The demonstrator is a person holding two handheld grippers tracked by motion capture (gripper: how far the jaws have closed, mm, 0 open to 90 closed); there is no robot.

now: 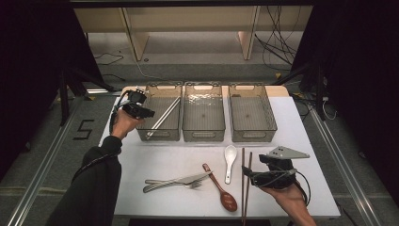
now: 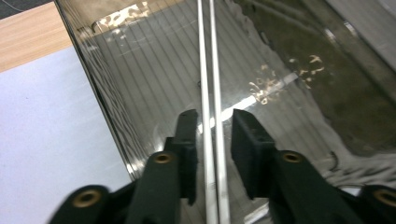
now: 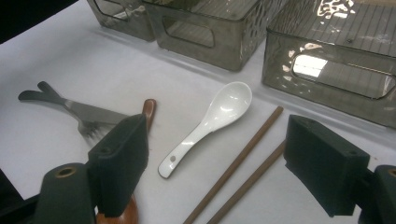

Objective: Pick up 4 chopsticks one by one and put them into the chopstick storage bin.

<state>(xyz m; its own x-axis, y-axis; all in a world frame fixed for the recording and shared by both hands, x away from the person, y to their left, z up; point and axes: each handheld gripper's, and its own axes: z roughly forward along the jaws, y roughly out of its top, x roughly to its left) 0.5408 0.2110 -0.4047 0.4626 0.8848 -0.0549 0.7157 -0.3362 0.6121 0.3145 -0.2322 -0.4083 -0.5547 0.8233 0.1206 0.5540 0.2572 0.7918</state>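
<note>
Left claw (image 2: 212, 128) at the left bin (image 1: 160, 120), far left on the counter (image 1: 141, 165); jaws apart, silver chopsticks (image 2: 210, 93) lying between them inside the bin, pads not pressing. Right claw (image 3: 215, 158) jaws wide apart, holding nothing, above the near right of the counter over the white spoon (image 3: 210, 123) and brown chopsticks (image 3: 245, 161).

White table (image 1: 141, 165): three grey bins (image 1: 203, 113), white spoon (image 1: 229, 161), wooden spoon (image 1: 221, 187), brown chopsticks (image 1: 245, 188), knife (image 1: 176, 180), fork (image 1: 171, 185).
</note>
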